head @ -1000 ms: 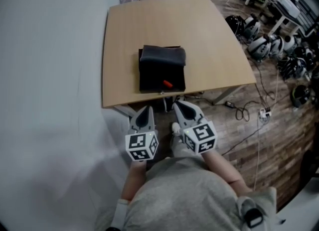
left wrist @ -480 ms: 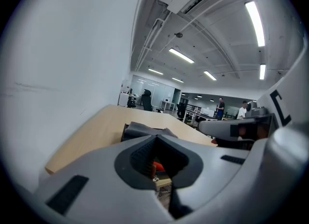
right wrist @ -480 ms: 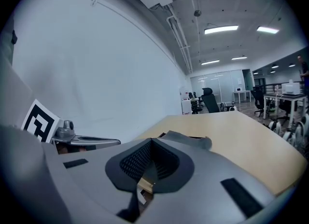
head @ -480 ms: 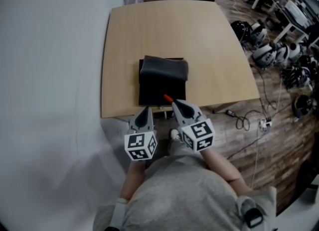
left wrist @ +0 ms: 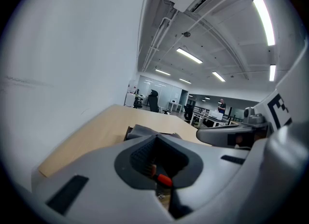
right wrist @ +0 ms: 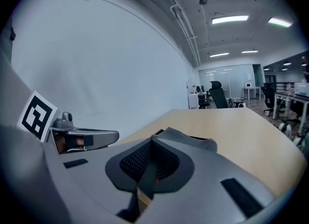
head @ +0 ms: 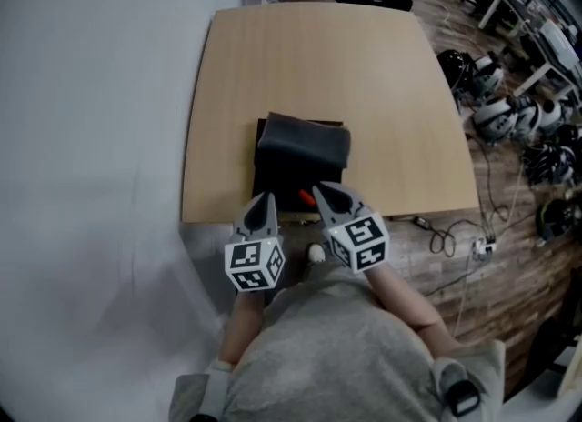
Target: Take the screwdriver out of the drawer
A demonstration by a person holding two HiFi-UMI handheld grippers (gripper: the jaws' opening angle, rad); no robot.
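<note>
Head view looks down on the wooden table [head: 273, 65], where a black drawer unit [head: 302, 141] sits near the edge closest to me. Its drawer [head: 275, 184] stands pulled out toward me. Inside, at the front right corner, lies the screwdriver [head: 306, 198]. Only its orange handle shows, a short bar lying flat and slanted across the drawer. I cannot tell which way the tip points.

My left gripper [head: 265, 202] hangs over the table's near edge, just left of the drawer front, nose aimed away from me. Its jaws are pressed together with nothing between them, and its own view catches the orange handle through the gap behind the tips. My right gripper [head: 325, 193] sits just right of the handle, angled slightly inward, jaws likewise closed and empty. Both forearms are bent and tucked close to my body, marker cubes facing up.
</note>
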